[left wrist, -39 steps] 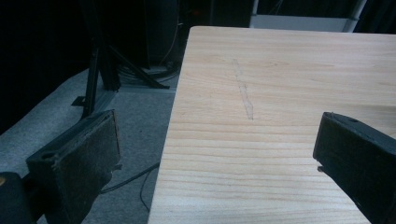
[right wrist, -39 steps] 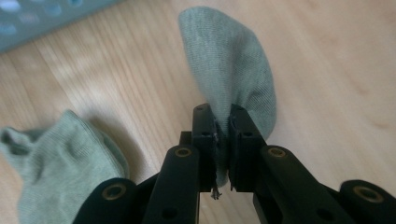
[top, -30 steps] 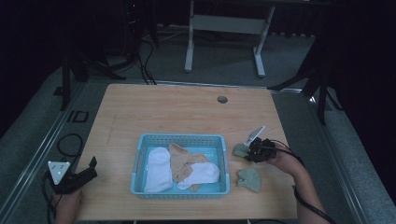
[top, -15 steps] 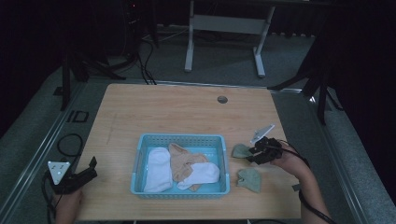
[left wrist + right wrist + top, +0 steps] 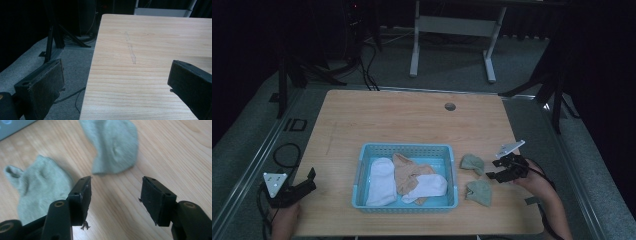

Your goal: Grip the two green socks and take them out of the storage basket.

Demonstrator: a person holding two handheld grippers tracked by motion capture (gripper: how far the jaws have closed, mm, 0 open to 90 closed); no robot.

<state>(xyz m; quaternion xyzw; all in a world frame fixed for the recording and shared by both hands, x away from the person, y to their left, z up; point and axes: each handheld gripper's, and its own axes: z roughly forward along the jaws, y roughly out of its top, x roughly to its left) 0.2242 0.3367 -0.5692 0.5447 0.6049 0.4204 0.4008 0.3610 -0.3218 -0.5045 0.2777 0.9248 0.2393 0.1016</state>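
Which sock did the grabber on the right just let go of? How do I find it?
Start at the blue basket on the wooden table. Right of it lie two green socks; the right gripper, jaws just opened and empty, sits beside the farther green sock, unlike the nearer green sock.

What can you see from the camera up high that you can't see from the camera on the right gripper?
High view alone: the blue basket with two white socks and a tan one inside, the whole wooden table, and the left gripper waiting at the table's near left corner. Right gripper view alone: a close look between the right gripper jaws, which have just been opening with nothing between them. Both: the two green socks lying on the table beside the basket.
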